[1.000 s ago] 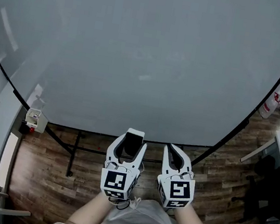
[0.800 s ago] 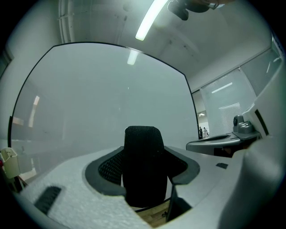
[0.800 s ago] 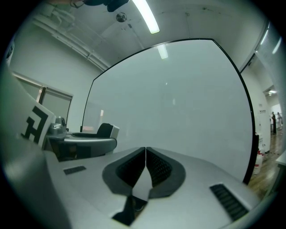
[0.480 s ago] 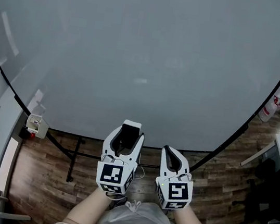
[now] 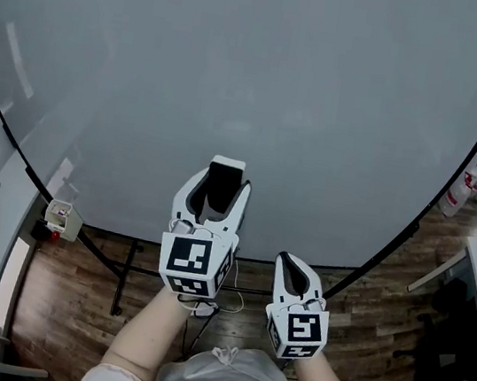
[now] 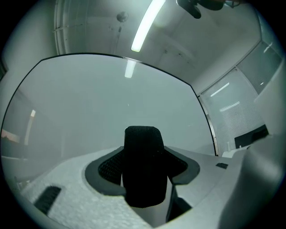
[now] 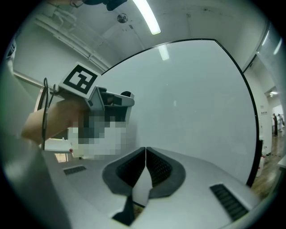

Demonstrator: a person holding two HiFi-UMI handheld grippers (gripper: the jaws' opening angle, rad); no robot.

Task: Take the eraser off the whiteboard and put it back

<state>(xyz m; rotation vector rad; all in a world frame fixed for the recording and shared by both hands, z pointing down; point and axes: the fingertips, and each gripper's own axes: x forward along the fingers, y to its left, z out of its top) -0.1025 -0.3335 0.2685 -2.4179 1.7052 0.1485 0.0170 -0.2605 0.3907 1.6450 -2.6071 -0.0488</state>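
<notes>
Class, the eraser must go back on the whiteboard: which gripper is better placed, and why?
Left. The left gripper grips the eraser, held up before the whiteboard; the right gripper sits lower, jaws together, empty.

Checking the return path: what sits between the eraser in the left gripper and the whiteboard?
Nothing. In the left gripper view the eraser, clamped in the left gripper, faces only bare whiteboard.

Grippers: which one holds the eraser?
The left gripper, closed on the black eraser. The right gripper is shut with nothing between its jaws.
</notes>
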